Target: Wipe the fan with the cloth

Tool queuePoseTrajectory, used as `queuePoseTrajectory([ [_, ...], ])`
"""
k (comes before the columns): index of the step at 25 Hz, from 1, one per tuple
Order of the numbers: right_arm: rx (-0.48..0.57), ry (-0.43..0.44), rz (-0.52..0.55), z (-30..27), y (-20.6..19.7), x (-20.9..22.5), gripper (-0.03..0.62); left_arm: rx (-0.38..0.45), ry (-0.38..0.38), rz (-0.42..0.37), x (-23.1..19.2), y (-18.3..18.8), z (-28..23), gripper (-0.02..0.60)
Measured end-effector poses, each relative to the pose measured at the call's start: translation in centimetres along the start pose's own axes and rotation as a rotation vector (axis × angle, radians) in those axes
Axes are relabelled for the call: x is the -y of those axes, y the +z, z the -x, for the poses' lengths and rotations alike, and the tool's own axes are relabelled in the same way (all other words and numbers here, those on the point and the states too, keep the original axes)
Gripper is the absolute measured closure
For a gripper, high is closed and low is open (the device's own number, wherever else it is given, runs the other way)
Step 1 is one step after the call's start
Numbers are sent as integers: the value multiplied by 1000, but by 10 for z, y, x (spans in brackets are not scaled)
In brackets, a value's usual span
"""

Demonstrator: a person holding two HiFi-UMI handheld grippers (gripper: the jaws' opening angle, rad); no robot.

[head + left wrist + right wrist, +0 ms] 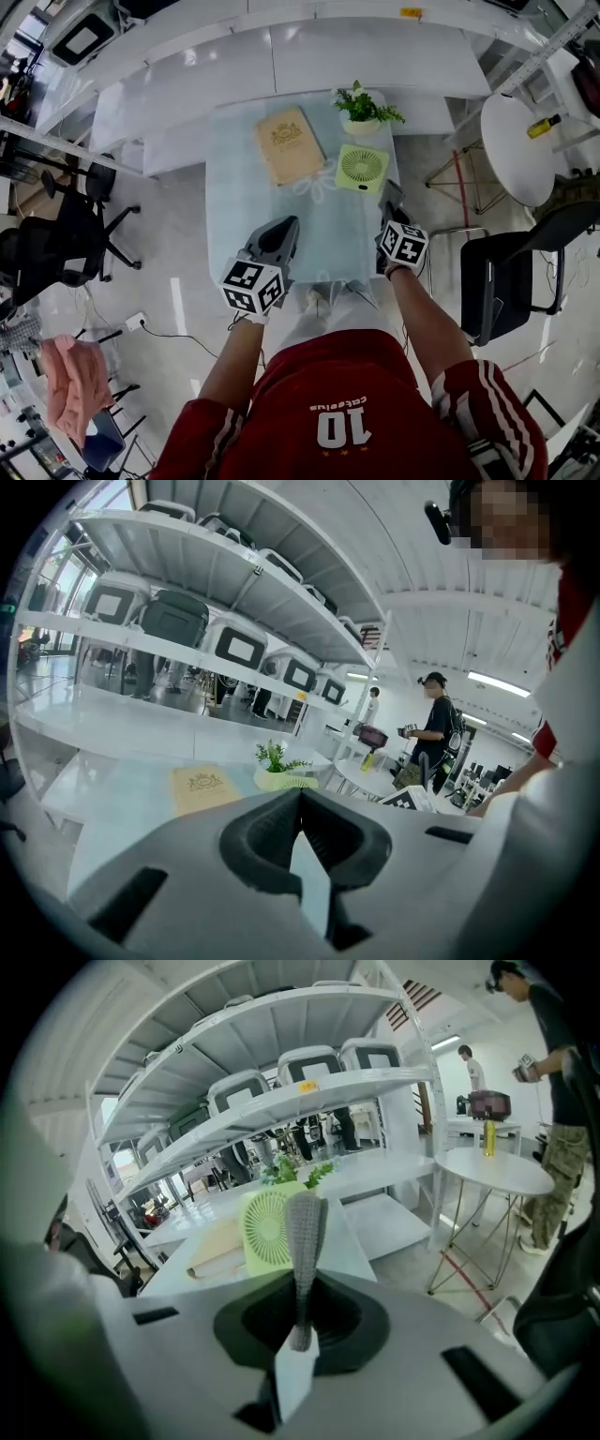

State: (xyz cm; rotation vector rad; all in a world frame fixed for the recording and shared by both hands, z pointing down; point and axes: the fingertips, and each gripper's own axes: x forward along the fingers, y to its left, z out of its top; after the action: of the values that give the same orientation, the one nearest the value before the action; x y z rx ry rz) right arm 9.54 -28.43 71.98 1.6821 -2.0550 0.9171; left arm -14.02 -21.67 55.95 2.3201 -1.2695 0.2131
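Pale green fan (pixel 362 168), tan book (pixel 290 144)

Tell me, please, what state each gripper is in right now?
Left gripper: closed, nothing held.
Right gripper: closed, nothing held.

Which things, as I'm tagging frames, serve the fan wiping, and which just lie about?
Job: green fan; grey cloth; right gripper clamping it.
Lying about: tan book; potted plant; black office chair.
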Motion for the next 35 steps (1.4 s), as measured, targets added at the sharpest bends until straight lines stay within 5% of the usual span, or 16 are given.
queuePoseTrajectory([
  [8,9,118,133,73,6,-59,574,80,45,7,-7,18,66,581],
  [22,84,464,243,210,30,-226,572,213,76,-13,7,41,164,581],
  [30,187,572,335,267,67,-263,572,338,93,-33,41,73,209,581],
  [35,285,572,327,314,96,-243,572,360,83,-72,79,79,217,581],
])
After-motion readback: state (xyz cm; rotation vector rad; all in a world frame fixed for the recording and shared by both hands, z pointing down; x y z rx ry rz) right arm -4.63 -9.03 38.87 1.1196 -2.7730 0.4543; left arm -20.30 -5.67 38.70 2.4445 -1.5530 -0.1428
